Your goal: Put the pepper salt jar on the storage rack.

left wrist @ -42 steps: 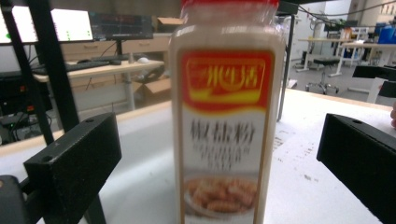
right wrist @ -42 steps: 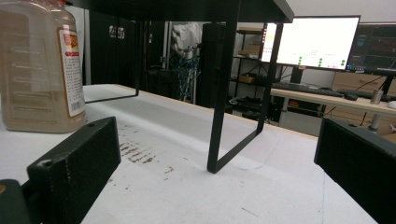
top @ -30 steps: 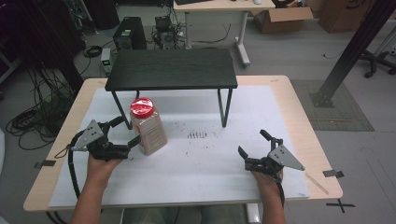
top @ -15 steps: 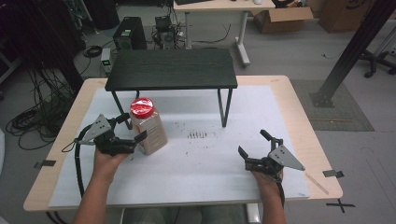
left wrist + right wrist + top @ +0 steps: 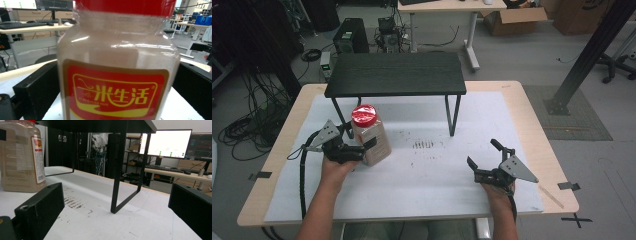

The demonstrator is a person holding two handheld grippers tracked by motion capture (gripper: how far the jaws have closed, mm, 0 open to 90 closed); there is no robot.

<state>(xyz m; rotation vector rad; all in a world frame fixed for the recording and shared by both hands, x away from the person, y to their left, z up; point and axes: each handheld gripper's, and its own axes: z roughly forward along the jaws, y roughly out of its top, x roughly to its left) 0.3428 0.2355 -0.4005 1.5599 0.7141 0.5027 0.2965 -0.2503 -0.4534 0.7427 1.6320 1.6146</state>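
Note:
A clear jar (image 5: 371, 136) with a red lid and a red label, holding pale brown powder, stands upright on the white mat left of centre. My left gripper (image 5: 359, 139) is open, with one jaw on each side of the jar. In the left gripper view the jar (image 5: 117, 65) sits very close between the two black jaws. Whether the pads touch it I cannot tell. My right gripper (image 5: 482, 152) rests open near the front right of the mat, holding nothing. From the right gripper view (image 5: 116, 202) the jar (image 5: 21, 157) stands far off to the left.
A low black shelf (image 5: 397, 75) on thin metal legs spans the back of the mat, its right front leg (image 5: 117, 175) ahead of my right gripper. Dark smudges (image 5: 424, 145) mark the mat's middle. The wooden table edge (image 5: 542, 145) runs along the right.
My left gripper moved right and forward until its jaws flank the jar. The jar and the right gripper stayed put.

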